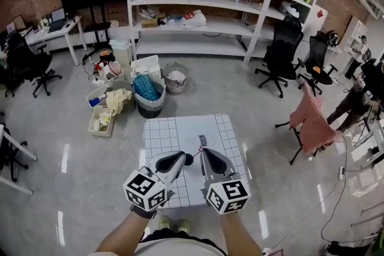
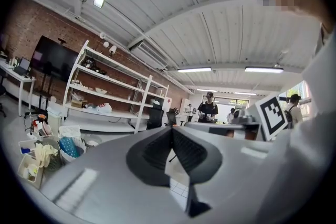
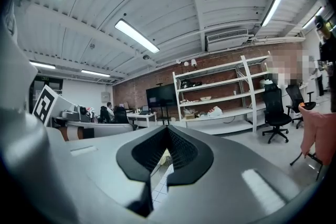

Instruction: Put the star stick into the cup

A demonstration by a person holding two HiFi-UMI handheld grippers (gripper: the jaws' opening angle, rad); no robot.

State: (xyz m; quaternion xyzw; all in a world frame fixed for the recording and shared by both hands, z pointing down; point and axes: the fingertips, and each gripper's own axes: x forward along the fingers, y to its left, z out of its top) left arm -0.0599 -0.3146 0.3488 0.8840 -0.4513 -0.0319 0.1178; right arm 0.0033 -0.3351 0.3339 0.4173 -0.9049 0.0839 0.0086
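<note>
My two grippers hang side by side over the near half of a small white gridded table (image 1: 180,129). The left gripper (image 1: 183,156) is shut, and in the left gripper view its dark ribbed pads (image 2: 157,152) meet at the tip with nothing showing between them. My right gripper (image 1: 203,151) is shut too, its pads (image 3: 181,152) closed on nothing I can see. A tiny red piece (image 1: 189,159) with a thin line running up from it sits between the two tips; it is too small to identify or to tell whether it is held. No cup can be made out.
Baskets and bins of clutter (image 1: 148,93) stand on the floor just beyond the table. White shelving (image 1: 204,3) lines the back wall. Black office chairs (image 1: 282,51) and a chair draped in pink cloth (image 1: 312,123) are at the right. Cables trail on the floor at the right.
</note>
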